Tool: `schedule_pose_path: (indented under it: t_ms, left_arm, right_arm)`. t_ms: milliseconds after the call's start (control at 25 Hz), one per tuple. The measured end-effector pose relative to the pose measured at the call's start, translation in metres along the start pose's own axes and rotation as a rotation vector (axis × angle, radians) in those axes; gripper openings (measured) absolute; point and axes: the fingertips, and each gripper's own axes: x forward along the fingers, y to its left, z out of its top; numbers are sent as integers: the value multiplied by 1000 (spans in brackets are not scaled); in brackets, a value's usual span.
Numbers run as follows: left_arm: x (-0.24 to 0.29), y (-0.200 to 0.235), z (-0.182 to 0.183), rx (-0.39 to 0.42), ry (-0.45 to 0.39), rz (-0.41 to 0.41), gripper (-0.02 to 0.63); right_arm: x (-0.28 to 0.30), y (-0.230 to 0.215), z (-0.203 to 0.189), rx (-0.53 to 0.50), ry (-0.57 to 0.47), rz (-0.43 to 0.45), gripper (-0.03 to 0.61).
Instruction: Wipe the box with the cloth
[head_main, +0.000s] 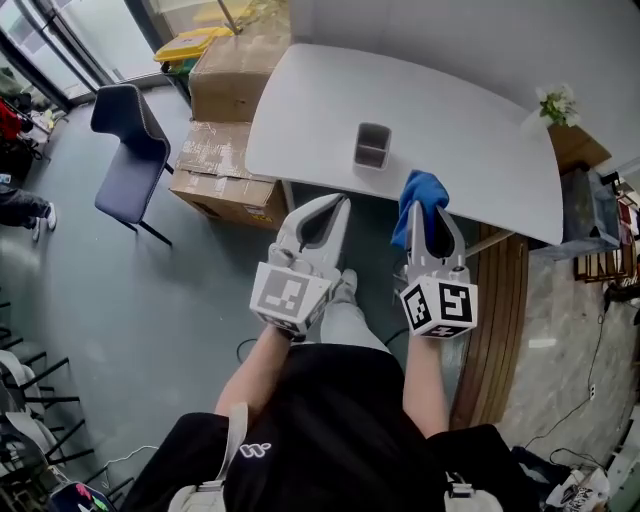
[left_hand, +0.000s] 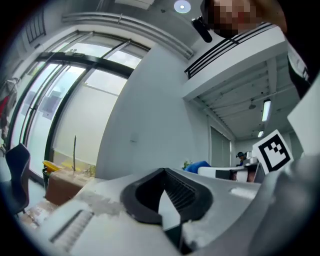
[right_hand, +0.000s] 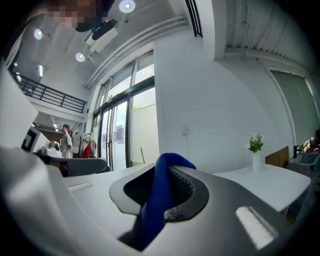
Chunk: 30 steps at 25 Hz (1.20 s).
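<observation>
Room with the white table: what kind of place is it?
Probably an office or work space, not a home: a plain white table, a blue chair, stacked cardboard boxes and tall windows.

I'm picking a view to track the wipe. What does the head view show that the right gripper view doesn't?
Head view only: the grey box, a blue chair, cardboard boxes. Right gripper view only: ceiling lights, a balcony railing. Both: the right gripper shut on the blue cloth, the white table, the flower vase.
</observation>
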Motion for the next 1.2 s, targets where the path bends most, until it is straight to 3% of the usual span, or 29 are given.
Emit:
schedule_pose_path:
  t_ms: [280,440,680,960,1200]
  left_arm:
    - [97,29,-19,-73,-1,-1,2]
    - [133,49,-26,-62,10,37,2]
    - [160,57,-39,15,96,58,2]
    - [179,65,-72,158,248,-14,2]
    - [198,67,-111,308,409,-139,2]
  right_arm:
    - [74,-77,-17,23,58,-8,55]
    - [107,-98,-21,22,64,14,55]
    - [134,-110,-21,24,59,58,55]
    - [161,-107,-31,34,78,67,55]
    - [168,-120,-49,62,108,22,55]
